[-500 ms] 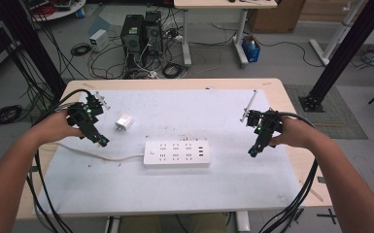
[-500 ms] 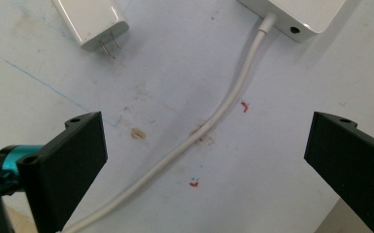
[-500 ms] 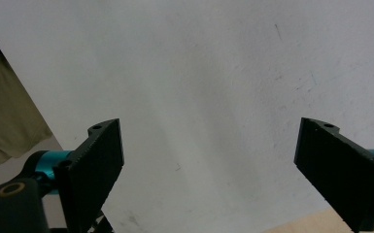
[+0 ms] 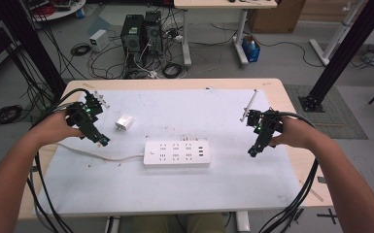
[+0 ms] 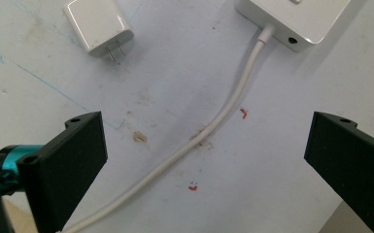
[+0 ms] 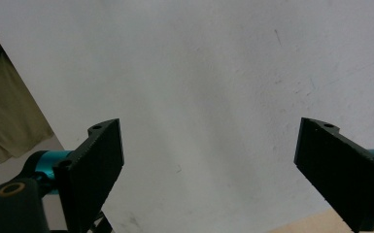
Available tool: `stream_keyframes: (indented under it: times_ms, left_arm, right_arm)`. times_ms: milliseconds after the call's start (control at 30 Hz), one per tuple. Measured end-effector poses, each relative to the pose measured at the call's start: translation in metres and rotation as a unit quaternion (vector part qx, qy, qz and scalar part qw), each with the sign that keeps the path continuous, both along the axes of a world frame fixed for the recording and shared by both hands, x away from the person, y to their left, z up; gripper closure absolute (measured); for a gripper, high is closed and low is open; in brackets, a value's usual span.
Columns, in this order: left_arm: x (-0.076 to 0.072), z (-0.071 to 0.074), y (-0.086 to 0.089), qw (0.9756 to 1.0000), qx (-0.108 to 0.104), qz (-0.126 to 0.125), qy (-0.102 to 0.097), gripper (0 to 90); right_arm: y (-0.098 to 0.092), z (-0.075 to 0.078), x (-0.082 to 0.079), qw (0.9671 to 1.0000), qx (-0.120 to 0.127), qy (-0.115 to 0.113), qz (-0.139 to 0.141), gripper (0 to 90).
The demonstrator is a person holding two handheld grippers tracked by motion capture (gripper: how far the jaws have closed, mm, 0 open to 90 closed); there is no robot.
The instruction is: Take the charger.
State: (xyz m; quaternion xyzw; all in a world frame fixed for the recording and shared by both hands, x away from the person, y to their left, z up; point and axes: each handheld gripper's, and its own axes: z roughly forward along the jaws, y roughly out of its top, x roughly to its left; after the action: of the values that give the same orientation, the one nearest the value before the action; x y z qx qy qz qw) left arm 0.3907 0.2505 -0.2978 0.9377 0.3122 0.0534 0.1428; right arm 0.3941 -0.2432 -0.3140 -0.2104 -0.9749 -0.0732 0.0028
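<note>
The left gripper (image 4: pixel 103 141) hovered over the left part of the white mat (image 4: pixel 184 189) that covered the wooden table (image 4: pixel 291 99). Its fingers (image 5: pixel 60 165) were spread wide, with nothing between them. In the left gripper view, the white round power cable (image 5: pixel 223 114) ran across the mat below the gap between the fingers and entered the end of the white rectangular plastic power strip (image 4: pixel 177 154). The power strip lay flat near the middle of the mat, between the two grippers and touching neither.

The small white plastic wall charger with two metal prongs (image 4: pixel 124 122) lay on the mat just beside the left gripper, apart from the power strip.

The right gripper (image 4: pixel 252 153) was held over the right part of the mat, well apart from the power strip. Its fingers (image 6: pixel 94 170) were likewise spread, and bare mat showed between them.
</note>
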Motion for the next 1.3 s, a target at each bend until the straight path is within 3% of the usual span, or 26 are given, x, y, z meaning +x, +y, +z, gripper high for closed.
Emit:
stream_keyframes:
  times_ms: [167, 467, 567, 700, 833, 867, 933, 1133, 1300]
  left_arm:
    - [-0.004, 0.003, 0.001, 0.9994, -0.016, 0.028, -0.013, 1.7]
    - [-0.003, 0.003, 0.0, 0.9989, -0.012, 0.041, -0.018, 1.7]
    - [0.002, 0.002, 0.001, 0.998, -0.009, 0.059, -0.019, 1.7]
    - [0.018, -0.004, 0.0, 0.9942, -0.018, 0.103, -0.026, 1.7]
    - [0.031, -0.013, -0.003, 0.9915, -0.021, 0.125, -0.031, 1.7]
    - [0.043, -0.023, -0.005, 0.9883, -0.032, 0.146, -0.032, 1.7]
    - [0.047, -0.026, -0.006, 0.9874, -0.034, 0.151, -0.032, 1.7]
    - [0.068, -0.049, -0.012, 0.98, -0.038, 0.194, -0.026, 1.7]
    - [0.083, -0.063, -0.015, 0.9765, -0.047, 0.209, -0.027, 1.7]
  right_arm:
    - [0.003, 0.001, -0.003, 1.0, -0.006, -0.004, -0.001, 10.0]
    - [0.005, 0.004, -0.008, 0.9999, -0.005, -0.013, 0.001, 10.0]
    - [0.005, 0.004, -0.008, 0.9999, -0.006, -0.014, 0.001, 10.0]
    - [0.006, 0.003, -0.007, 0.9999, -0.004, -0.014, -0.001, 10.0]
    - [0.006, 0.003, -0.007, 0.9999, -0.004, -0.013, -0.002, 10.0]
    - [0.005, 0.002, -0.005, 0.9999, -0.003, -0.012, -0.007, 10.1]
    - [0.005, 0.001, -0.005, 0.9999, -0.003, -0.013, -0.007, 10.0]
    - [0.002, 0.001, -0.001, 0.9998, -0.001, -0.015, -0.016, 10.0]
    - [0.003, -0.001, 0.001, 0.9998, -0.002, -0.011, -0.016, 10.0]
